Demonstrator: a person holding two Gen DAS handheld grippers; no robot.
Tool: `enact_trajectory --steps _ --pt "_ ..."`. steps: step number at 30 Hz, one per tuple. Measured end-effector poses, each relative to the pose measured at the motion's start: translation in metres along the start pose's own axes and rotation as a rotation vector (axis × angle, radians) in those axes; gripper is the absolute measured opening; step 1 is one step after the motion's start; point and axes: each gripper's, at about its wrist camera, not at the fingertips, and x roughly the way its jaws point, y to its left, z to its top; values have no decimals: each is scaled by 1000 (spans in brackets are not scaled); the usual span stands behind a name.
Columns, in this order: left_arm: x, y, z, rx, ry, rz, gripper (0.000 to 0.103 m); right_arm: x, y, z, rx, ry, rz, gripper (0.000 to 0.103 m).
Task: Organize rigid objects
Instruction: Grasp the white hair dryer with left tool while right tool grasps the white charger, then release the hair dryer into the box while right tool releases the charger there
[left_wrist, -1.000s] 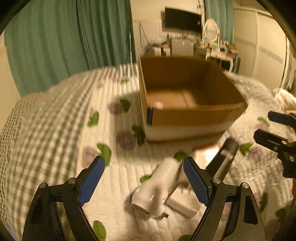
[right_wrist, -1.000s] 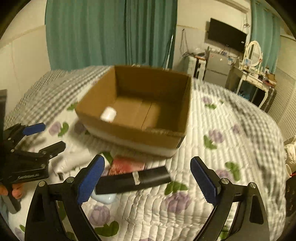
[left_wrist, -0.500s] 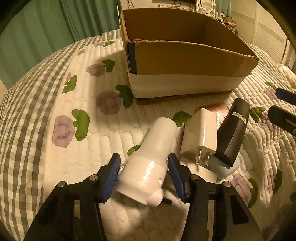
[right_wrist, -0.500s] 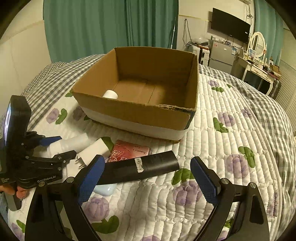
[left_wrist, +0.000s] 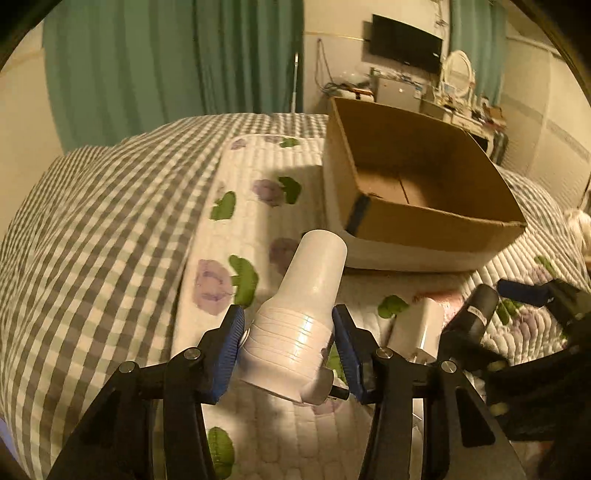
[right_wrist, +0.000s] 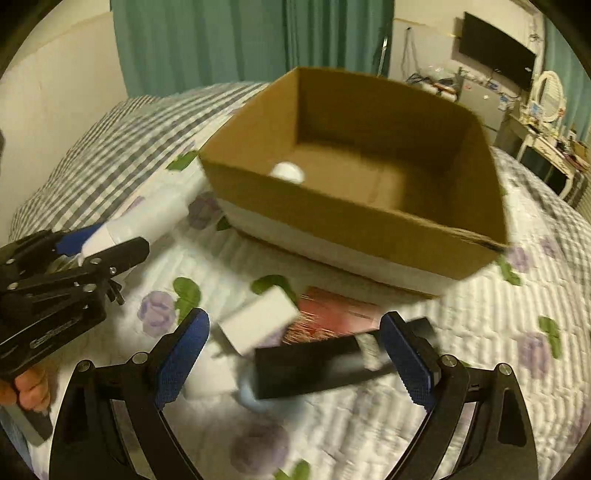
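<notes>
Left gripper grips white plug-in device, lifted

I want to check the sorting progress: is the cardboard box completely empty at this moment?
No, in the right wrist view a small white round object already lies inside the cardboard box, near its front wall.

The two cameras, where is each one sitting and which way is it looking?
Left wrist view: sits on the left claw, looking along its fingers at the white plug-in device it grips, toward the cardboard box.
Right wrist view: sits on the right claw, open, looking down at the white charger and black bar, box beyond; the left claw and person's fingertips show at left.
Shared: box, white device, charger, black bar, flowered quilt.
</notes>
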Motion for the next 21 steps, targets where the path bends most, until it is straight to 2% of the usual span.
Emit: enact_trajectory --steps 11,13,14,21 --pt "5 10 -3 -30 18 -4 50 59 28 7 -73 107 0 87" --pt "5 8 -3 -24 20 -2 50 63 31 7 -87 119 4 63" --pt "5 7 -4 -22 20 -3 50 64 32 6 -91 124 -6 58" --pt "7 4 -6 -11 23 -1 50 34 28 6 -60 58 20 56"
